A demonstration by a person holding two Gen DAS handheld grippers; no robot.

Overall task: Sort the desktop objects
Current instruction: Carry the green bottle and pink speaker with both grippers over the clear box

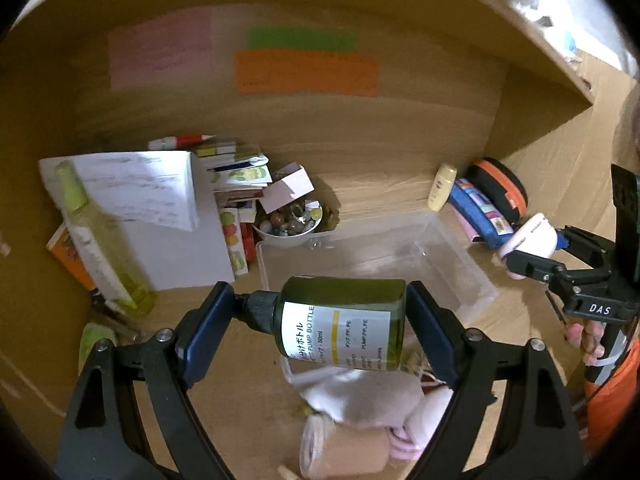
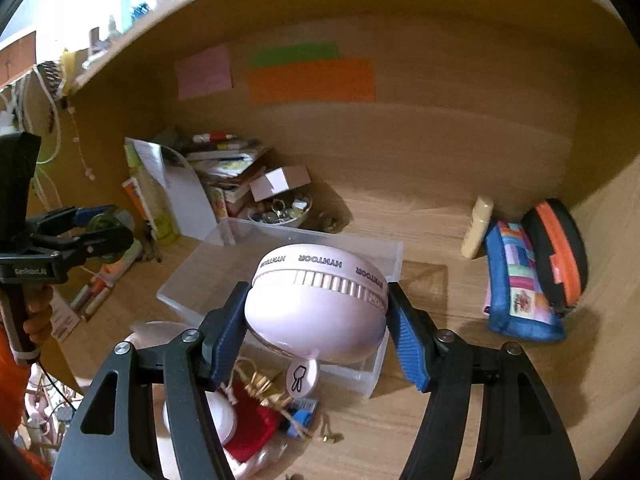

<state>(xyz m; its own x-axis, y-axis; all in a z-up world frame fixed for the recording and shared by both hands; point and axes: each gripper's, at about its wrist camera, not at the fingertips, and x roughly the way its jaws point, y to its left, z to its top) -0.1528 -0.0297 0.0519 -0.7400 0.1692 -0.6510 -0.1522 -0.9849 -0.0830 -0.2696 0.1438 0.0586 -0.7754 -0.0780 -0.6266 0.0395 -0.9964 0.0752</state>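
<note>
Carrying two items at once: my left gripper [image 1: 320, 320] is clamped end to end on the green pump bottle [image 1: 344, 320], one pad on the black cap, one on the base, bottle lying sideways between the jaws. My right gripper [image 2: 316, 320] is closed around the pink handheld fan [image 2: 320, 304], pads on either side of its round body. Both loads hang above the desk [image 2: 460, 400], over the near edge of the clear plastic bin [image 1: 400, 252], which looks empty from both views.

I judge the step in hand to be delivery of both items, the bin being the likely target. To do it well: bring each item low over the bin before letting go, one at a time so the grippers don't crowd each other; the bottle is held only by its ends, so no twisting or it could pivot out. The fan is smooth and domed, so keep it level and don't loosen early.

Hard to read: the paper stack [image 1: 152, 216] and bowl of small trinkets [image 1: 290, 220] at far left are blurred. The near clutter under the grippers, cloth [image 1: 360, 420] and a red pouch [image 2: 252, 432], is mostly covered by the jaws. The shelf [image 1: 540, 20] contents are cut off at the frame edge.
</note>
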